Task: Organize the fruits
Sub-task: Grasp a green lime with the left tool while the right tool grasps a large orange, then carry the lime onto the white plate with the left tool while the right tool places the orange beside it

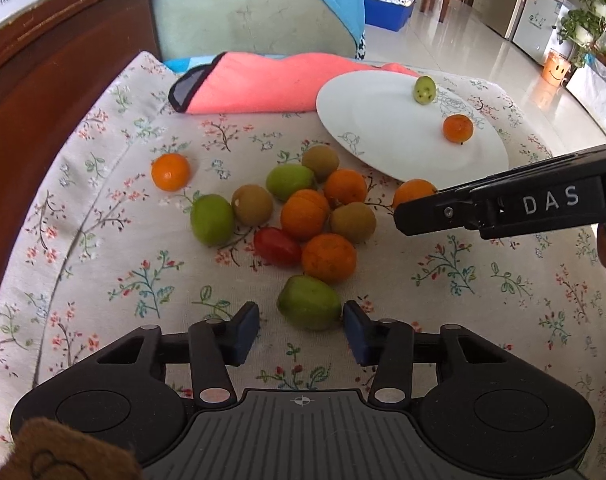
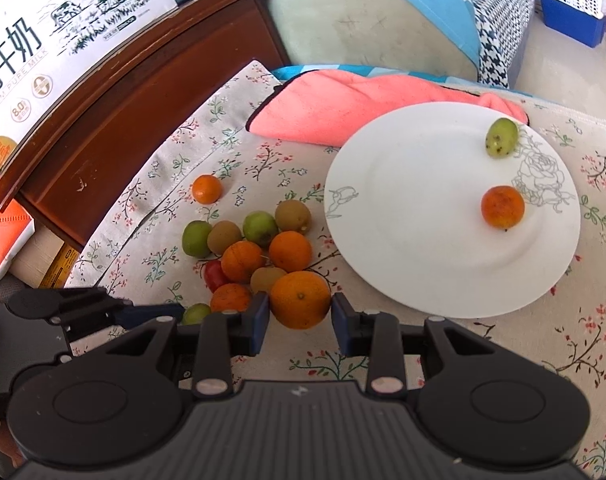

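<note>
A pile of small oranges, brown kiwis, green fruits and one red tomato (image 1: 277, 246) lies on the flowered cloth (image 1: 103, 280). One green fruit (image 1: 309, 302) sits between the tips of my left gripper (image 1: 301, 330); the right pad touches it and a gap shows at the left pad. My right gripper (image 2: 301, 320) is shut on an orange (image 2: 301, 300) at the near edge of the pile, just left of the white plate (image 2: 423, 240). The plate holds a spotted green fruit (image 2: 501, 138) and an orange fruit (image 2: 503, 207). In the left wrist view the right gripper (image 1: 403, 216) reaches in from the right.
A pink towel (image 1: 263, 84) lies behind the plate. A single orange (image 1: 171, 172) rests apart, left of the pile. A dark wooden board (image 2: 143, 80) with a milk carton box (image 2: 63, 20) on it runs along the left. A pale cushion (image 1: 243, 8) stands at the back.
</note>
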